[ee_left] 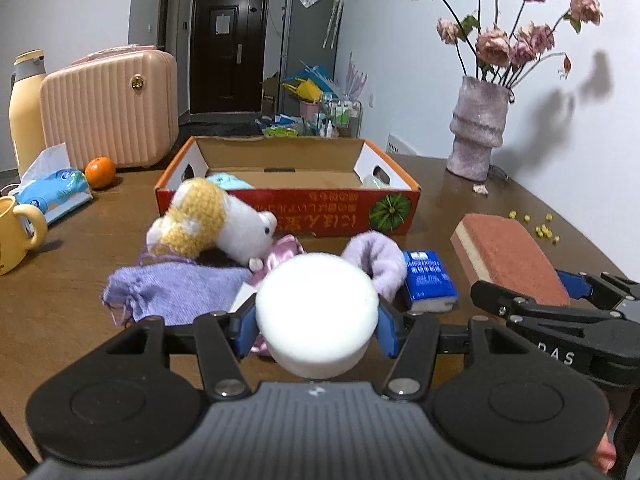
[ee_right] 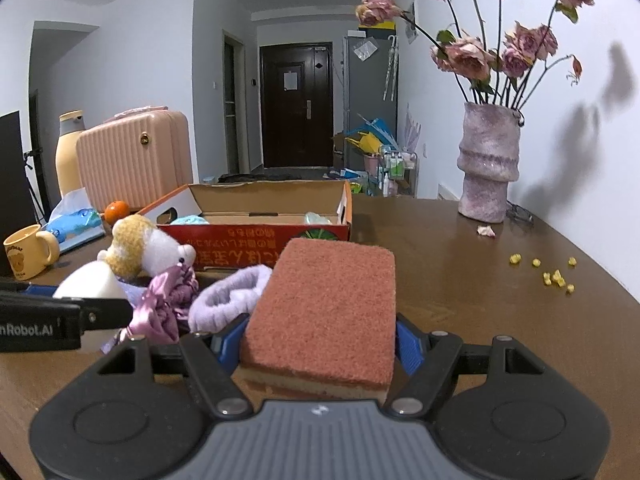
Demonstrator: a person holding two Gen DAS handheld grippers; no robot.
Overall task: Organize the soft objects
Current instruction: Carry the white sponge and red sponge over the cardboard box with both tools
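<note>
The round white sponge (ee_left: 316,312), at the lower centre of the left wrist view, and the rust-topped scouring sponge (ee_right: 324,312), at the lower centre of the right wrist view, looked light, springy and easily squashed, best pinched across their flat sides. The left gripper (ee_left: 316,320) clamped the white one between its blue pads, half spread. The right gripper (ee_right: 320,344), spread wider, squeezed the scouring sponge's edges; the open cardboard box (ee_left: 288,196) lay beyond, mid-frame.

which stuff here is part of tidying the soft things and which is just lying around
Part of the job:
- white round sponge, in left gripper
- red scouring sponge, in right gripper
- crochet plush
- purple knit cloth
- lilac fuzzy band
- cardboard box

Just lying about:
- orange
- yellow mug
- tissue pack
- vase
</note>
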